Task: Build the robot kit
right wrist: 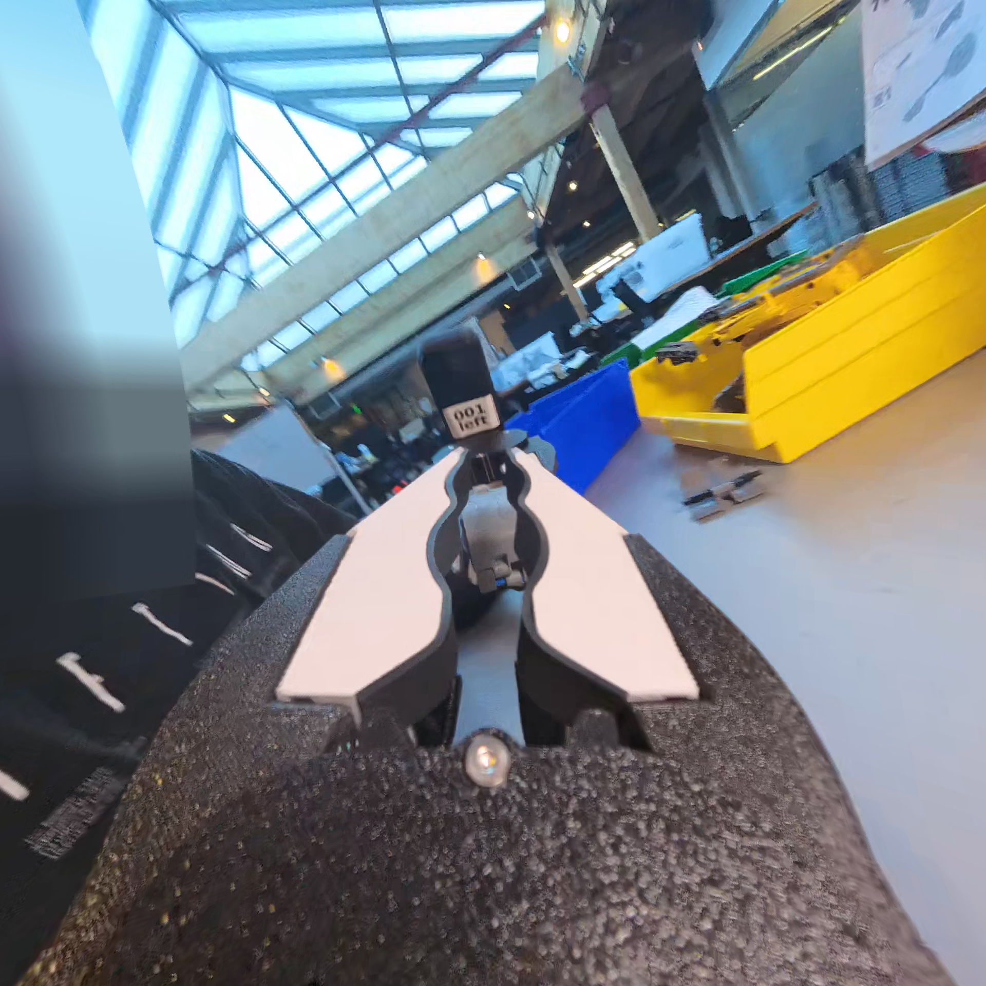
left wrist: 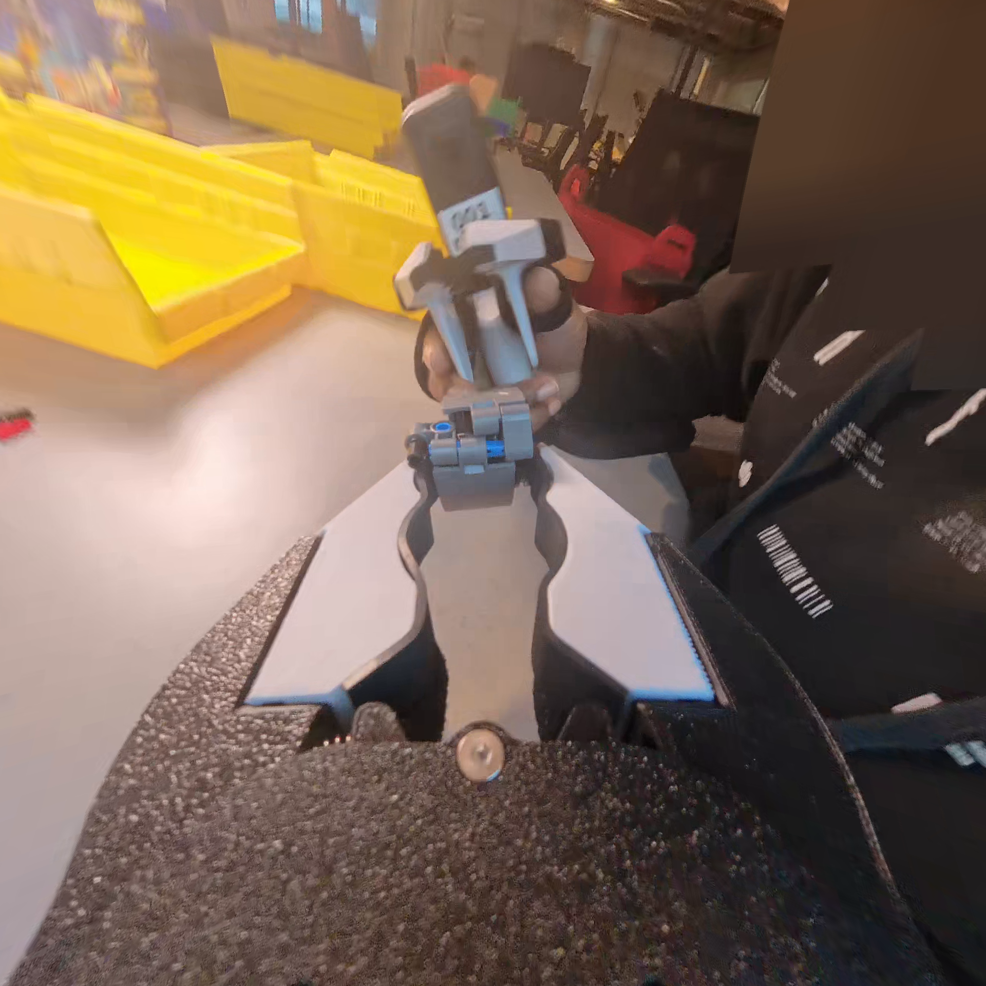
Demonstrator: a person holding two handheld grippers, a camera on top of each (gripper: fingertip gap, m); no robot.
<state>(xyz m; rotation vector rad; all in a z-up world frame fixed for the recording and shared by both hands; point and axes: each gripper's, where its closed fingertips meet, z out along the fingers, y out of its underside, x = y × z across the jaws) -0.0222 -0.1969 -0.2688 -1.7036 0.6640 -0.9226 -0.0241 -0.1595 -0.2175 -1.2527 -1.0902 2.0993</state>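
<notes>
In the left wrist view my left gripper (left wrist: pixel 474 483) is shut on the base of a small grey brick assembly (left wrist: pixel 480 443) with blue pins and holds it above the grey table (left wrist: pixel 160 507). Both black pads press on its sides. My right gripper (left wrist: pixel 493 373), held in a hand (left wrist: pixel 560 341), comes down from above with its fingertips at the assembly's top plate. In the right wrist view the right gripper (right wrist: pixel 488 469) has its fingers narrowly apart. The assembly (right wrist: pixel 496 565) shows low between them. I cannot tell whether the pads press on it. The left gripper's black body (right wrist: pixel 459 373) stands just beyond.
Yellow bins (left wrist: pixel 160 240) stand at the back left and a red container (left wrist: pixel 613 240) behind the hand. A small red piece (left wrist: pixel 16 424) lies at the far left. The right wrist view shows a blue bin (right wrist: pixel 581 421), a yellow bin of parts (right wrist: pixel 800 373) and loose grey pieces (right wrist: pixel 720 496). About 6 cm separates my left fingertips from my right.
</notes>
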